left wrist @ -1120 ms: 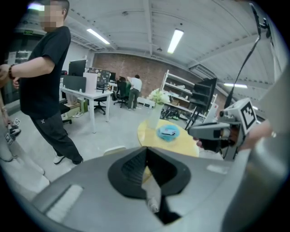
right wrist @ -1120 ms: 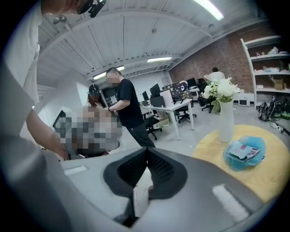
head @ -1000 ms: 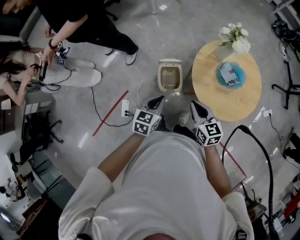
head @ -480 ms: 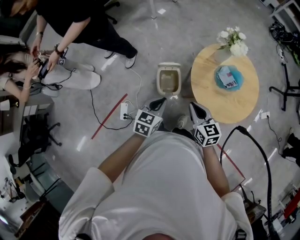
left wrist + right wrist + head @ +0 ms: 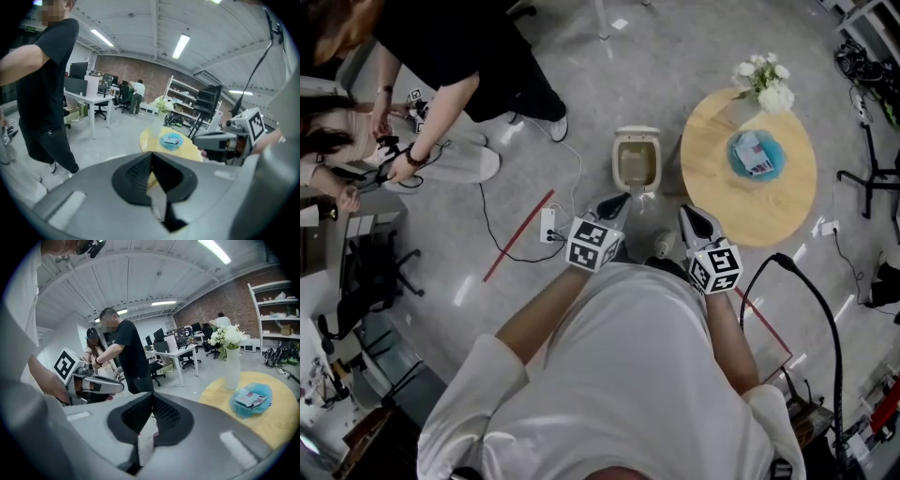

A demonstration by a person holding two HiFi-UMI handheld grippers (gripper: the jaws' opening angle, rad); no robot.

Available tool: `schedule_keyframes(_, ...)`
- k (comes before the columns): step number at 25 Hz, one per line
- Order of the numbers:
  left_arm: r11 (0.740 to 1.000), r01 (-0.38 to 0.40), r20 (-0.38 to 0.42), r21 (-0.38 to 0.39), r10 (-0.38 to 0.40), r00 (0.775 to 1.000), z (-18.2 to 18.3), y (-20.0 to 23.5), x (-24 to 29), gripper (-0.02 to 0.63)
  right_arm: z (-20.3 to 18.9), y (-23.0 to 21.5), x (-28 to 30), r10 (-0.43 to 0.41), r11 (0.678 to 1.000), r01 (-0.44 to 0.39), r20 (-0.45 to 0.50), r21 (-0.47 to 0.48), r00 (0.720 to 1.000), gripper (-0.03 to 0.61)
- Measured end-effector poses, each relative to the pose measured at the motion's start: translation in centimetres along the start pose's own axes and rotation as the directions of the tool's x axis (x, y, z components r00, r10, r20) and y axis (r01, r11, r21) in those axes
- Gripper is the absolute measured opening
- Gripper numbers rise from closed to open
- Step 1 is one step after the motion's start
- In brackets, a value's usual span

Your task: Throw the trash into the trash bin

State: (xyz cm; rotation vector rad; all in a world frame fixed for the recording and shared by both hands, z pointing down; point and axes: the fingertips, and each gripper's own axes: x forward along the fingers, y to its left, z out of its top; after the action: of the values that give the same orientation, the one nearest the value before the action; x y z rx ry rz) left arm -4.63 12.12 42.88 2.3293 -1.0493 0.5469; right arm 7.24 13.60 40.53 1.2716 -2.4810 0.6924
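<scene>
We are holding the 2 grippers low in front of us, the left gripper point(image 5: 617, 201) and right gripper point(image 5: 692, 216) both clenched on nothing, as no pickup has begun; just ahead, the beige, boxy plastic trash bin point(image 5: 617, 161) is standing open-mouthed on the floor, ready; farther right, the crumpled blue trash point(image 5: 754, 155) is lying on the round wooden desk point(image 5: 769, 202), near 1 vase of white flowers point(image 5: 764, 80).
</scene>
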Motion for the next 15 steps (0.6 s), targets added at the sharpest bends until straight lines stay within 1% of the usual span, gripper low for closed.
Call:
schedule_keyframes(5,1.0,0.018,-0.012,0.009,-0.018,1.0,-0.1,0.4,0.2,0.003,-0.2,0.1,0.3,-0.014,1.0,0.014,-0.001,0.001,1.0,0.001)
schedule_keyframes(10,0.997,0.064,-0.021,0.03,-0.064,0.998,0.3,0.4,0.5,0.003,0.0,0.0,0.5,-0.05,0.999,0.05,0.0,0.009,0.999,0.001)
schedule_keyframes(12,0.995,0.084,-0.023,0.049,-0.083,0.996,0.5,0.5,0.8,0.003,0.1,-0.1,0.8,-0.067,0.998,0.067,0.003,0.016,0.998,0.001)
schedule_keyframes(15,0.99,0.108,-0.033,0.096,-0.105,0.994,0.9,0.7,1.2,0.003,0.3,-0.2,1.2,-0.097,0.995,0.096,0.012,0.027,0.995,0.001)
